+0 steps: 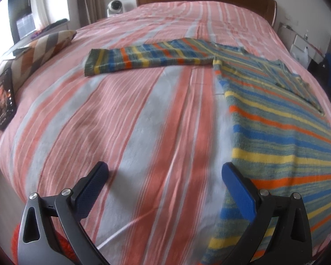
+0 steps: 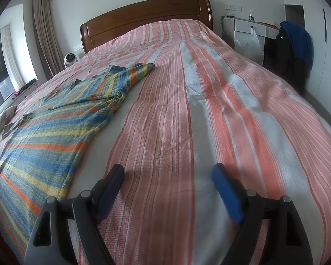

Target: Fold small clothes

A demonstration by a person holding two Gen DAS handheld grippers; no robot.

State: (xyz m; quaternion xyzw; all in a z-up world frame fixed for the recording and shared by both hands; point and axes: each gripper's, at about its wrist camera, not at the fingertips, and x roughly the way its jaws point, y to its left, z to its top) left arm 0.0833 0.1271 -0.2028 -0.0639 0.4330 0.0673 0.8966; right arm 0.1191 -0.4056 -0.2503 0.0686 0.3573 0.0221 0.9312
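A small knit sweater (image 1: 275,119) with blue, yellow, orange and grey-green stripes lies flat on the bed. One sleeve (image 1: 147,57) stretches out to the left in the left wrist view. My left gripper (image 1: 165,170) is open over the bedspread, its right finger (image 1: 238,190) at the sweater's left hem edge with nothing between the pads. In the right wrist view the same sweater (image 2: 46,141) lies to the left, its other sleeve (image 2: 132,72) angled up toward the headboard. My right gripper (image 2: 168,172) stands open over bare bedspread, just right of the hem.
The bed carries a pink, grey and white striped cover (image 1: 125,114). A patterned pillow (image 1: 39,50) and a dark phone (image 1: 4,97) lie at its left edge. A wooden headboard (image 2: 143,15), a small white fan (image 2: 70,60), and a desk with a draped chair (image 2: 293,42) stand around the bed.
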